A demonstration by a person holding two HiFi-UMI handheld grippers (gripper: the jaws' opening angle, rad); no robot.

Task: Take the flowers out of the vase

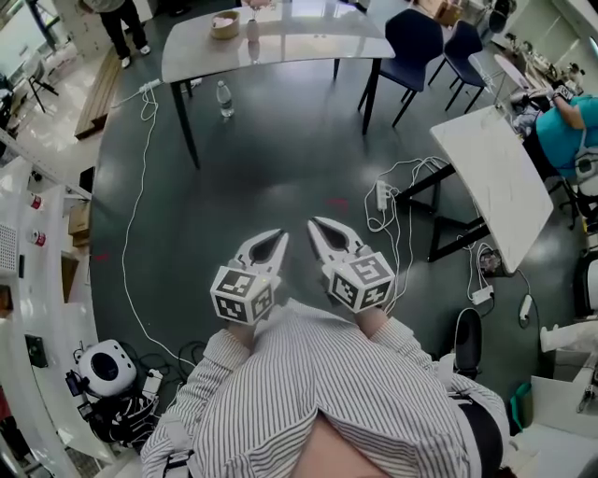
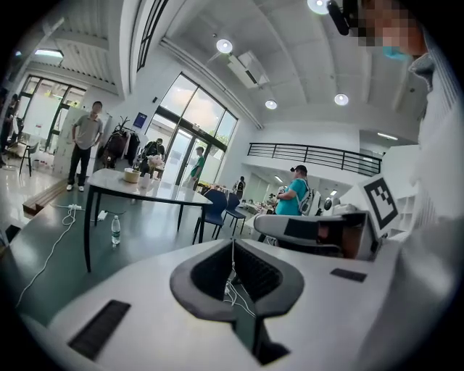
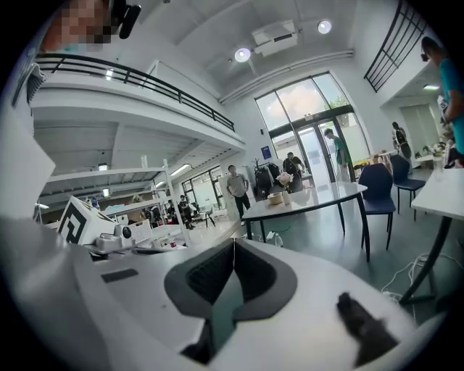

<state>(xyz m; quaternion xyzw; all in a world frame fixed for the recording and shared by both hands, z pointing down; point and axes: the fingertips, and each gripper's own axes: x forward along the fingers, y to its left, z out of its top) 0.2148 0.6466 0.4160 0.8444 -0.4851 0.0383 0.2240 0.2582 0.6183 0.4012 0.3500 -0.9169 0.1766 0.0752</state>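
the person stands well back from the grey table (image 1: 308,42), which lies at twelve o'clock across a stretch of dark floor (image 1: 280,168). the task's things sit on its far part. the flowers (image 3: 284,178) show as a small pink head above what looks like a clear vase (image 3: 287,194), just beside a tan bowl (image 1: 224,23). they are too small to tell more. both tools are held close to the striped shirt, side by side and tipped slightly down. this reads as a carrying pose, since nothing is within reach.

the left gripper (image 1: 280,233) is clenched, its dark pads meeting at the tips, with only floor and cables seen past them. the right gripper (image 1: 315,224) is likewise pressed closed on nothing. neither touches anything. the task looks not yet started, and a walk towards twelve o'clock seems needed first.
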